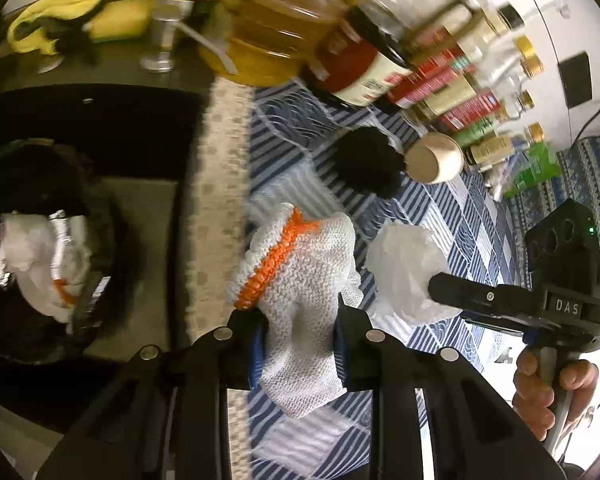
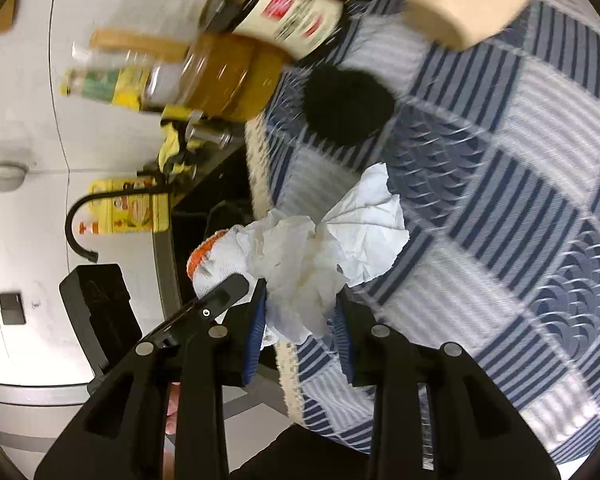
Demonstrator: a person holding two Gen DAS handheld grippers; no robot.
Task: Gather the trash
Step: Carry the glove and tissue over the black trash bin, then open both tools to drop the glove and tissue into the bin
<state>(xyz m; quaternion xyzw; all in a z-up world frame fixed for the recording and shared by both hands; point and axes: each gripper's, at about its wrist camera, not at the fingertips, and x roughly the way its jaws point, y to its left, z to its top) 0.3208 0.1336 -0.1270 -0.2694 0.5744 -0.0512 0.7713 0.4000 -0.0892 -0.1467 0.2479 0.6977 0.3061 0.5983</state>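
My left gripper (image 1: 300, 320) is shut on a white knit glove with an orange cuff (image 1: 300, 272), held above the edge of the blue striped tablecloth (image 1: 440, 208). My right gripper (image 2: 300, 312) is shut on a crumpled white tissue (image 2: 324, 248); the tissue also shows in the left wrist view (image 1: 404, 268), just right of the glove. The glove shows in the right wrist view (image 2: 216, 256), left of the tissue. A black-lined trash bin (image 1: 40, 248) sits below left, holding white paper and another glove. A black crumpled wad (image 1: 368, 160) and a paper cup (image 1: 432, 156) lie on the table.
Oil bottles (image 1: 268, 20), sauce jars (image 1: 360, 68) and several condiment bottles stand along the table's far side. A yellow cloth (image 1: 60, 20) lies on a dark counter. A black faucet (image 2: 84, 216) and yellow packet are at the left in the right wrist view.
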